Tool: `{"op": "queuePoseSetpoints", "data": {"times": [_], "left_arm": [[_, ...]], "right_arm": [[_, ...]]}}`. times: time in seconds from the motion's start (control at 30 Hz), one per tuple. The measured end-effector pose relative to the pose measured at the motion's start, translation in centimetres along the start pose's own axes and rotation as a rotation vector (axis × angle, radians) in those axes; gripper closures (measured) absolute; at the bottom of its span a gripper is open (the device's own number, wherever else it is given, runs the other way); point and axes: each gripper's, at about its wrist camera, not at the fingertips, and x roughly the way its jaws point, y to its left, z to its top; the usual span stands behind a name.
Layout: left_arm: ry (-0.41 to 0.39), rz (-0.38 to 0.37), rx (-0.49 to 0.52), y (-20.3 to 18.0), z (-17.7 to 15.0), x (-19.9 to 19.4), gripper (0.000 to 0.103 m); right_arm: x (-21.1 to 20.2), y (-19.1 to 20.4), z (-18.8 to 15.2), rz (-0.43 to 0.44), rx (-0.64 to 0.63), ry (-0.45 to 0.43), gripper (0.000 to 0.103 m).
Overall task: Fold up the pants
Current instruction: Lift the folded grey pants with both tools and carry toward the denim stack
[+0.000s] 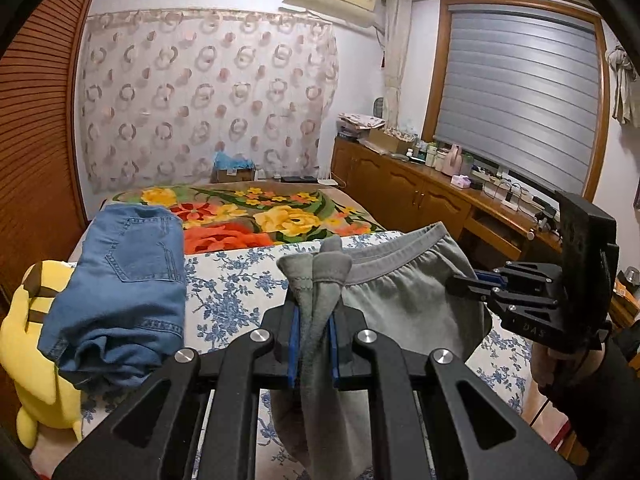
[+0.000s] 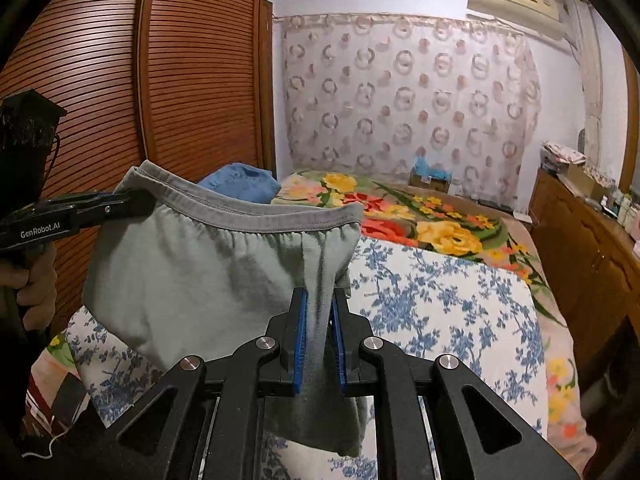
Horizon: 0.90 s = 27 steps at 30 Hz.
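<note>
Left wrist view: my left tongs [image 1: 313, 320] and right tongs [image 2: 319, 332] each clamped on the grey pants [image 1: 404, 300], held up by the waistband.
Folding barely begun; they hang above the bed [image 2: 440, 300]; folded jeans [image 1: 120, 280] at nine o'clock.

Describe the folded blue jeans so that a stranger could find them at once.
Start at the bed with the blue-flowered sheet. At its left edge, near the slatted wooden wardrobe, lie the folded blue jeans, beside a yellow plush toy. They are the only denim piece; a back pocket faces up.
</note>
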Motion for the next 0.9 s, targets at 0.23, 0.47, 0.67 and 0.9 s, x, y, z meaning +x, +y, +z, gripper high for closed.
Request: {"op": "queuePoseSetpoints", "data": {"times": [0.23, 0.47, 0.67, 0.9], "left_arm": [[0.0, 0.027, -0.031, 1.6, -0.4, 0.2, 0.09], [0.005, 0.064, -0.054, 3.5, 0.2, 0.7, 0.09], [-0.008, 0.103, -0.062, 5.6, 1.7, 1.1, 0.09], [-0.026, 0.168, -0.089, 8.9, 3.0, 1.8, 0.09]], "right_arm": [[2.3, 0.0, 0.7, 0.03, -0.047, 0.01, 0.091], [5.3, -0.2, 2.6, 0.069, -0.079, 0.024, 0.091], [7.9, -0.9, 5.0, 0.092, -0.118, 0.02, 0.091], [12.3, -1.2, 8.5, 0.134, -0.181, 0.01, 0.091]]}}
